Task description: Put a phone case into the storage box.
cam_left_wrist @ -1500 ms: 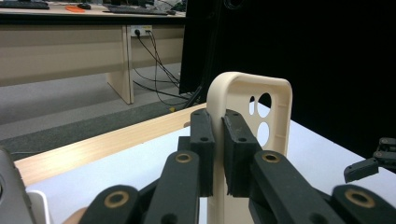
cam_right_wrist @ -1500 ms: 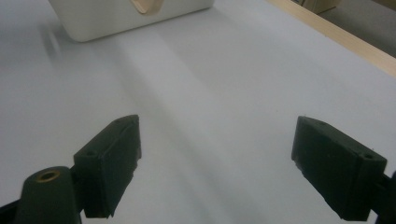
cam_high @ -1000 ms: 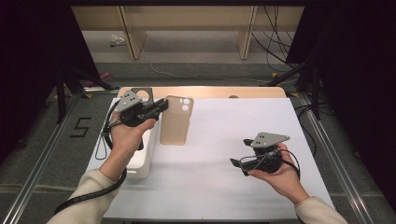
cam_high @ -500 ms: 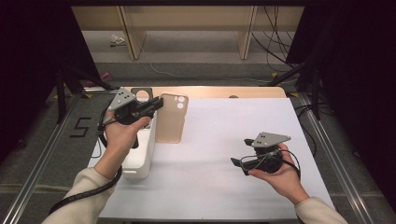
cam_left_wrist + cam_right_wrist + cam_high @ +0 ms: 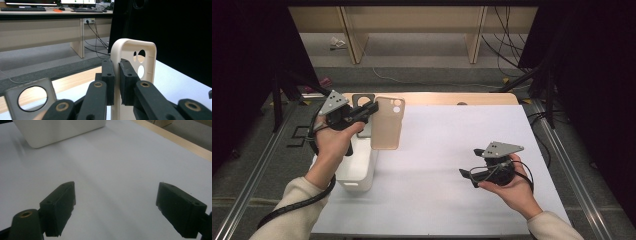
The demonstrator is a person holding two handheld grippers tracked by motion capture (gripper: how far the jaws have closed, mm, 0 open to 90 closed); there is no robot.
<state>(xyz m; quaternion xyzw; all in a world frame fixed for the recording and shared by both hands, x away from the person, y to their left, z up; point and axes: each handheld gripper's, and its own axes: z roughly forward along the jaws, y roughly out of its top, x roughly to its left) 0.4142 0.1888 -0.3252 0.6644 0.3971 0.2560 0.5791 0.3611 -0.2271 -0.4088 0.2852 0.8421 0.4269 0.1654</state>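
The left tool (image 5: 371,110) is clamped on the edge of a beige phone case (image 5: 387,123), holding it above the table (image 5: 452,150) at ten o'clock. At four o'clock the right tool (image 5: 469,165) hovers with jaws wide apart. A white bin (image 5: 357,170) sits beneath the left hand (image 5: 334,142).

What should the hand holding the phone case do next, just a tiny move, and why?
Probably carry the beige phone case a little further toward the white bin and lower it. The left gripper is shut on the case's edge, holding it off the table beside the bin. The right gripper hovers open with nothing between its jaws, so it seems to be waiting.
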